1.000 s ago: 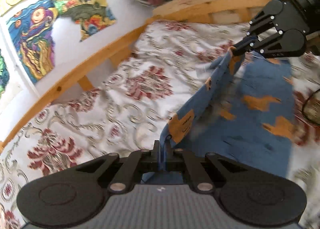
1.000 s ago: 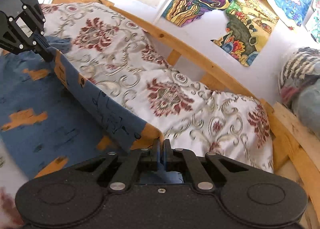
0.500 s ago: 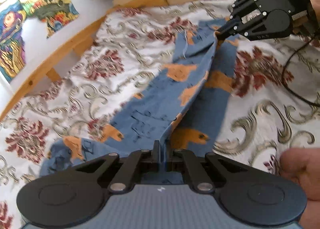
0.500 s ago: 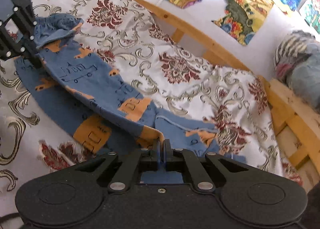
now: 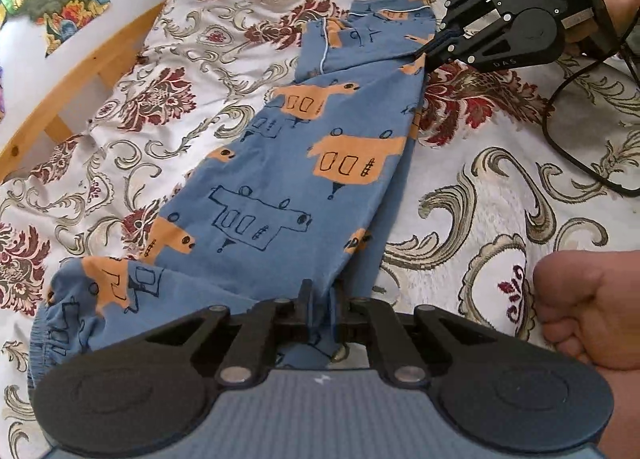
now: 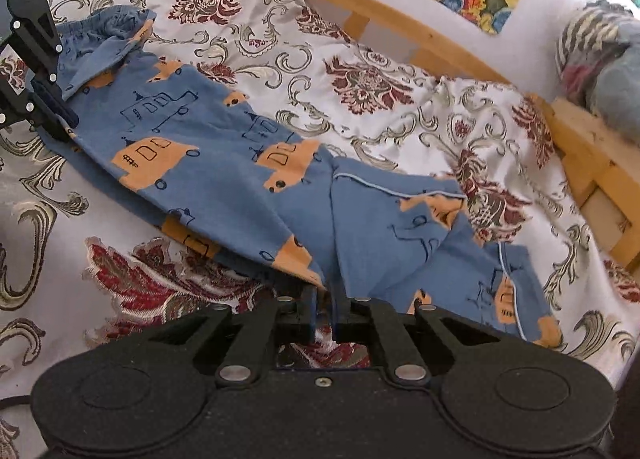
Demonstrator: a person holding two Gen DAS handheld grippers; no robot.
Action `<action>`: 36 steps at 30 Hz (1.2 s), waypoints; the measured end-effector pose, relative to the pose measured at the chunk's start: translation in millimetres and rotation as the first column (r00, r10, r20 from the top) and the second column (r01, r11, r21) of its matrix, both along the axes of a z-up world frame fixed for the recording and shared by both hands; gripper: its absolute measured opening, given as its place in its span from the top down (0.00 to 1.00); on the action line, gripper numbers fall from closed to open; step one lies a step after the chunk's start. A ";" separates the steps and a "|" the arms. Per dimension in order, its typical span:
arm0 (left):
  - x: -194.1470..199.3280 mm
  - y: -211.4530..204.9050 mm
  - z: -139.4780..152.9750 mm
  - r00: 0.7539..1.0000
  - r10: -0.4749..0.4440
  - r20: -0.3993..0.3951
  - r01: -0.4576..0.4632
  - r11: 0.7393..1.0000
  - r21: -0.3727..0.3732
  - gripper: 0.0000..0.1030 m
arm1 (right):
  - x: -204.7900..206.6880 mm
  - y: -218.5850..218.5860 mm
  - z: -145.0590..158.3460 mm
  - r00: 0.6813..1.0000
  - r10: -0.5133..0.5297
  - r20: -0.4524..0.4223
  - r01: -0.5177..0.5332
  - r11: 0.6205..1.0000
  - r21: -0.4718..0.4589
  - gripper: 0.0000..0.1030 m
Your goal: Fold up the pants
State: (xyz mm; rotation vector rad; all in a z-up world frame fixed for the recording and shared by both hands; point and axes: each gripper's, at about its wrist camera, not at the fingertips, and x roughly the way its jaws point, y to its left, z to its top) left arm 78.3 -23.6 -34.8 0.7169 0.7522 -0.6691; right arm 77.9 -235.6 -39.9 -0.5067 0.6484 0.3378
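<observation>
Now down on the bedspread (image 5: 500, 199) with the pants (image 5: 280, 187), no longer strung taut in the air between two raised grips as a second ago. Folded lengthwise, one leg over the other, running in the left wrist view from 6 o'clock up to 1 o'clock. Gathered waistband at 8 o'clock beside the left gripper (image 5: 320, 299); piped cuffs at 1 o'clock.

Opening at the left gripper: a narrow gap between the fingers, blue cloth lying loose in it, apparently not pinched. Same at the right gripper (image 6: 322, 299): fingers parting only slightly, the folded edge at their tips at 6 o'clock in its own view, bedspread pattern showing through the gap below.

Judging by this, marks the end of the lengthwise fold and the start of letting go. Likely next: back both grippers off without dragging the edge, then bring one end over the other. Worth watching: the cuff end at 4 o'clock in the right wrist view, lying rumpled and offset, not square.
</observation>
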 end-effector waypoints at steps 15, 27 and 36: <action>48.0 -25.7 61.1 0.967 0.059 -0.248 -0.134 0.945 -0.297 0.30 | 0.5 -22.4 20.4 0.981 -0.179 0.080 0.161 0.969 0.187 0.47; 202.3 -129.0 40.1 0.884 0.231 -0.406 -0.379 0.863 -0.333 0.52 | 12.3 -18.1 2.9 0.990 -0.128 0.059 0.116 0.978 0.171 0.70; 226.1 -146.4 11.0 0.820 0.298 -0.489 -0.451 0.862 -0.232 0.93 | 18.9 -26.7 6.0 0.986 -0.167 0.004 0.162 0.962 0.218 0.95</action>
